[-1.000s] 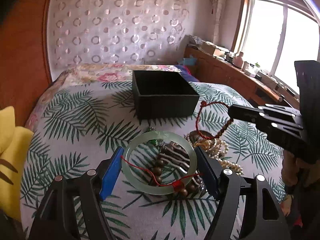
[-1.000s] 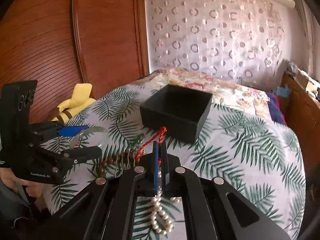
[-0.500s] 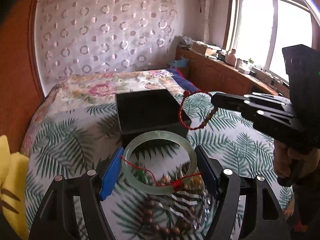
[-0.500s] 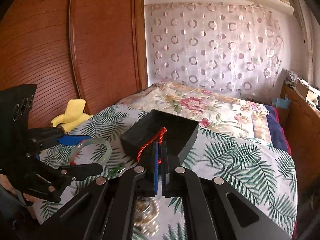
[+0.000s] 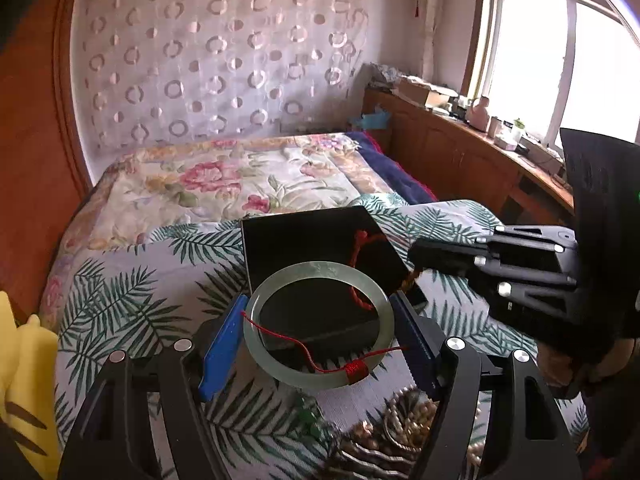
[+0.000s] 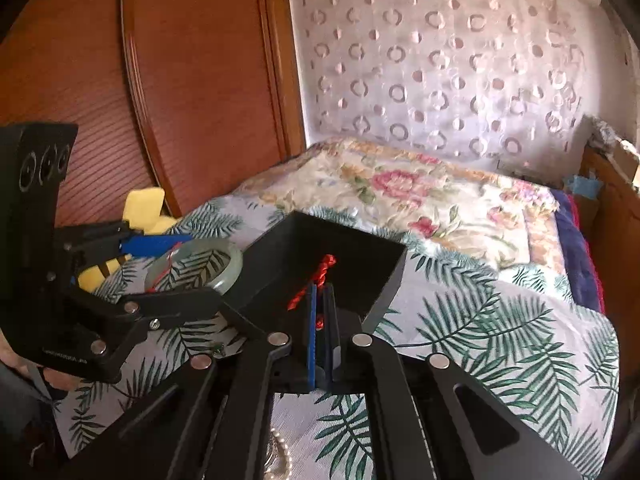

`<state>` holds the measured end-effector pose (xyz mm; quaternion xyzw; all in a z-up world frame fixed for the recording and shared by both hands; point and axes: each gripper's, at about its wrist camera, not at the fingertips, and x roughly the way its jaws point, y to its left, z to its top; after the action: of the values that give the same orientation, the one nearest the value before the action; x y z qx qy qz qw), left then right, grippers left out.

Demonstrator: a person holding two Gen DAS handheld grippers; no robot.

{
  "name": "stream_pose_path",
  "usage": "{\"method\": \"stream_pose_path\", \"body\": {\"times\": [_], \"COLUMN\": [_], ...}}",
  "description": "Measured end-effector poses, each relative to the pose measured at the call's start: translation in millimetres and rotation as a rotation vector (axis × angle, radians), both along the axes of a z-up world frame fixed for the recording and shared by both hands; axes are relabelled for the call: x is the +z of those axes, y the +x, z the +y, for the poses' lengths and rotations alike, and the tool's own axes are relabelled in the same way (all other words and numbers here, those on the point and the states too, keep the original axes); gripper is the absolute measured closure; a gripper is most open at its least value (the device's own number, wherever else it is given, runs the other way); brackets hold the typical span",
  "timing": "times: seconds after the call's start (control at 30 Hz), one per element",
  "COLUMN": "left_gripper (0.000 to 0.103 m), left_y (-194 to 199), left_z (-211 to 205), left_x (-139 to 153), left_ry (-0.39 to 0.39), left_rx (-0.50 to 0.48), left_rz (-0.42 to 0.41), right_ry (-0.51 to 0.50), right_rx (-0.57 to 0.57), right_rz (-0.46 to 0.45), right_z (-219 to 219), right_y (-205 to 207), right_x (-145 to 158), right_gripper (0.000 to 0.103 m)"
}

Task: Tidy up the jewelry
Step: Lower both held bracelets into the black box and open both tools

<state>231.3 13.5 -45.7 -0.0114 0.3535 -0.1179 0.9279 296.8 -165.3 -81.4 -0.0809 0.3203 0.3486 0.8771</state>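
Left wrist view: the left gripper (image 5: 320,322) has its jaws clamped across a jade bangle (image 5: 318,326), held level just over the near wall of the black box (image 5: 308,236) on the bed (image 5: 132,280).
Right tool, same view: the right gripper (image 5: 416,254) reaches in from the box's right, a red cord bracelet (image 5: 358,276) dangling over the box's inside.
Leftovers: a pile of pearls and beads (image 5: 400,420) lies on the bed, nearer the camera than the box.
Right wrist view: the right gripper (image 6: 320,304) has its jaws pinched shut on the red cord bracelet (image 6: 320,276), tips over the black box (image 6: 360,248); the jade bangle (image 6: 204,266) sits at the box's left wall.
Risk: both tools crowd one opening; a hasty release could let the bangle strike the rim and slide off, or snag its red thread on the bracelet.
Change: a second ago both pieces hung over the pile, short of the box; now both are at it.
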Motion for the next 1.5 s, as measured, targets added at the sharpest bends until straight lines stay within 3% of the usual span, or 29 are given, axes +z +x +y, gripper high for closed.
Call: {"method": "stream_pose_path", "body": {"times": [0.07,0.1,0.7,1.17,1.47,1.5], "left_gripper": [0.034,0.034,0.034,0.031,0.025,0.025], "left_y": [9,12,68,65,14,9], "left_z": [1,1,-21,-21,6,10], "left_x": [-2,-2,-25,-25,-14,-15], "left_ry": [-0.001,0.001,0.109,0.102,0.073,0.070], "left_rx": [0.004,0.002,-0.033,-0.041,-0.013,-0.010], "left_rz": [0.015,0.019,0.117,0.112,0.092,0.092], "right_ry": [-0.013,-0.012,-0.034,-0.047,-0.079,-0.082], "right_rx": [0.008,0.010,-0.102,-0.095,-0.030,-0.025], "right_rz": [0.009,0.013,0.023,0.053,0.127,0.130], "right_z": [1,0,-48,-50,-40,-36], "right_y": [3,4,-10,-26,-61,-65], "right_x": [-3,-4,-4,-11,-41,-42], "right_gripper": [0.063,0.062,0.062,0.062,0.062,0.057]}}
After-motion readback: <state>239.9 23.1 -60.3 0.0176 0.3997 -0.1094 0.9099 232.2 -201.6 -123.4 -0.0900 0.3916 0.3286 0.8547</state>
